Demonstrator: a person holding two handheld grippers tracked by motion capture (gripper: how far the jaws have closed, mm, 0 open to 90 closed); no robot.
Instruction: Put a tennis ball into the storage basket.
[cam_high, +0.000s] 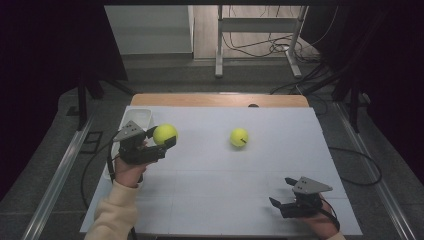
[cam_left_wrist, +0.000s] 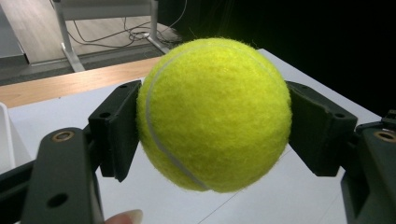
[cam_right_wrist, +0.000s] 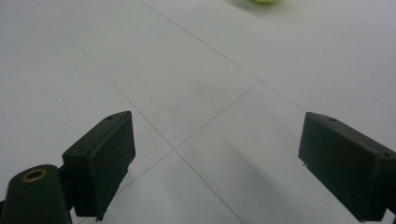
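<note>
My left gripper (cam_high: 161, 137) is shut on a yellow-green tennis ball (cam_high: 165, 134) at the left side of the white table top (cam_high: 210, 175), held a little above it. In the left gripper view the ball (cam_left_wrist: 215, 114) sits squeezed between both black pads (cam_left_wrist: 116, 133). A second tennis ball (cam_high: 239, 137) lies loose on the table near the middle; its lower edge (cam_right_wrist: 261, 1) peeks in at the top of the right gripper view. My right gripper (cam_high: 283, 192) stands open low over the front right of the table, jaws wide apart with bare table between them (cam_right_wrist: 215, 154).
A white tray (cam_high: 138, 118) stands at the table's back left, just behind the left gripper. A wooden strip (cam_high: 220, 100) runs along the far edge. Beyond it are metal legs (cam_high: 219, 45) and cables on the floor. Dark curtains flank both sides.
</note>
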